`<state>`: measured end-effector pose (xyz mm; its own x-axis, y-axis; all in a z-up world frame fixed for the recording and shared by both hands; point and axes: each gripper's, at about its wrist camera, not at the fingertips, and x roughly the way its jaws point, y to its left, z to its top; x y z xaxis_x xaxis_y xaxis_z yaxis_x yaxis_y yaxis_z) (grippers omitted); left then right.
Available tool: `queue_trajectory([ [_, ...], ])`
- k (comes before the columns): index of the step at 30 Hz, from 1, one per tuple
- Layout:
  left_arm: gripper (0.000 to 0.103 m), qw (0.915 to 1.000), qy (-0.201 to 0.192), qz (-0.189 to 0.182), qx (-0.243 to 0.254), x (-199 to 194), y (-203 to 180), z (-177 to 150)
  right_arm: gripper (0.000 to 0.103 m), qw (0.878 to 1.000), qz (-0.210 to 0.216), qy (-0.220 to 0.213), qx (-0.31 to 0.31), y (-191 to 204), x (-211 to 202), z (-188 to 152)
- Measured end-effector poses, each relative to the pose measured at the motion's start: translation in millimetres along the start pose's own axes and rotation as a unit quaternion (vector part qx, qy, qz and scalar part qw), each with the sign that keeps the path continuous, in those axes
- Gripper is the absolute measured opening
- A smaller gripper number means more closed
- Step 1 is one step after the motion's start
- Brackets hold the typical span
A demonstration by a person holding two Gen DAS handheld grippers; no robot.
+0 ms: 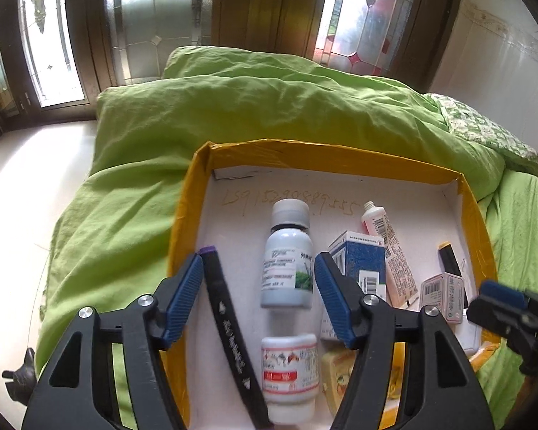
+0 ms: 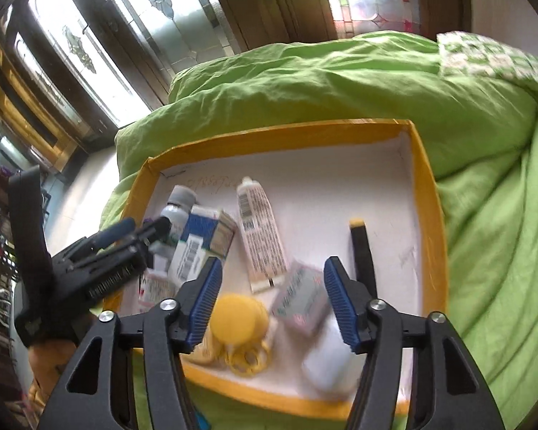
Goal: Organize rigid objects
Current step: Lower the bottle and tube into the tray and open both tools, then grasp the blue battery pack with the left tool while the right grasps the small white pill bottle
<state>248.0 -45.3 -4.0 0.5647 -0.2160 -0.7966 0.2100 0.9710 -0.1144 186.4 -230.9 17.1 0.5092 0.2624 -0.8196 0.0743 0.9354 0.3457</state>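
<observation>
A shallow yellow-rimmed box [image 1: 326, 150] with a white floor lies on a green quilt and holds the objects. In the left wrist view my left gripper [image 1: 259, 261] is open above a grey bottle [image 1: 287, 261], its pads clear of it. A black marker with a purple cap [image 1: 229, 329] lies just inside the left finger, and a white jar with a red label [image 1: 288, 372] sits nearer. My right gripper [image 2: 273, 268] is open over a yellow-capped bottle [image 2: 238, 317] and a small grey-pink box [image 2: 301, 301], holding nothing. A blurred white object [image 2: 330, 362] lies by its right finger.
A blue-and-white carton [image 1: 362, 261], a white tube [image 1: 387, 251] and a black marker with a yellow cap [image 1: 450, 261] lie in the box's right half. The green quilt [image 1: 233, 114] surrounds the box [image 2: 426, 193]. Windows and a white sill stand behind.
</observation>
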Motion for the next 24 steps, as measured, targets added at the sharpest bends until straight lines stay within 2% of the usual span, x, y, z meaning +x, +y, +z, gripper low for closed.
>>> queue_trajectory([
  [4, 0.064, 0.9999, -0.002, 0.013, -0.009, -20, 2, -15, 0.056, 1.000, 0.009, 0.012, 0.017, -11, -16, -29],
  [6, 0.070, 0.9997, 0.003, 0.020, -0.013, -27, 0, -28, 0.058, 1.000, 0.012, 0.017, 0.020, -15, -24, -45],
  [11, 0.070, 0.9976, 0.019, 0.064, 0.018, -46, -8, -80, 0.060, 0.999, 0.025, 0.022, 0.042, -26, -41, -74],
  [14, 0.070, 0.9986, 0.002, 0.054, 0.002, -70, -5, -110, 0.061, 0.998, 0.038, 0.024, 0.051, -30, -46, -88],
  [19, 0.071, 0.9973, -0.038, 0.049, -0.039, -105, 6, -135, 0.061, 0.998, 0.034, 0.020, 0.044, -30, -46, -97],
  [21, 0.071, 0.9975, -0.030, 0.044, -0.047, -107, 6, -140, 0.061, 0.998, 0.042, 0.017, 0.045, -29, -50, -99],
  [24, 0.071, 0.9981, 0.014, 0.035, -0.048, -96, -6, -156, 0.061, 0.998, 0.052, 0.011, 0.046, -29, -59, -105],
])
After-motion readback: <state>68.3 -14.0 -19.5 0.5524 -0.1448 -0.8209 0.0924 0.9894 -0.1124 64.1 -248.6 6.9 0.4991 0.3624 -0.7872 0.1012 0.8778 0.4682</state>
